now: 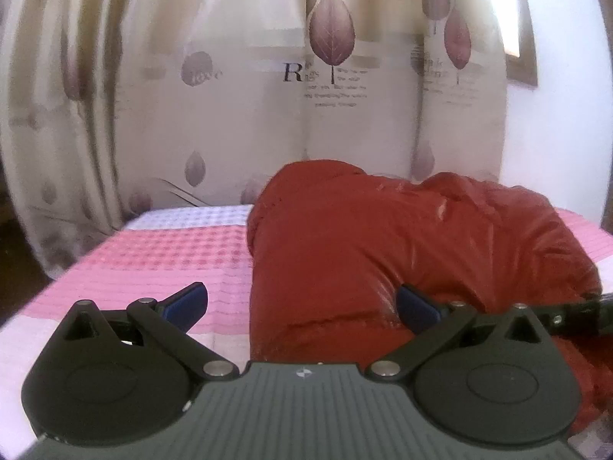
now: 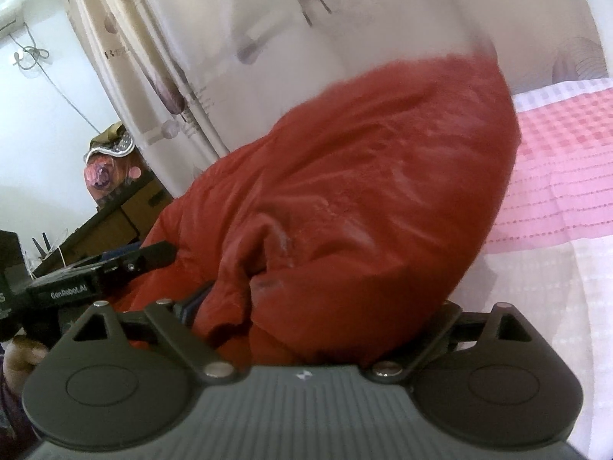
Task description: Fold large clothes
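**Rust red on pink checks**

The puffy jacket is a plain rust red with a slight sheen, unpatterned. Under it, the bedspread is woven in small pink-and-white checks, set in bands: pale lilac-white at the far edge, stronger pink in the middle, whitish near the bottom of the frame. The curtain behind is cream with beige bands, mauve-purple leaves and dark printed lettering. The wall at right is white. The left gripper is black on a ribbed grey body, with blue fingertips. The right gripper is likewise black and grey.
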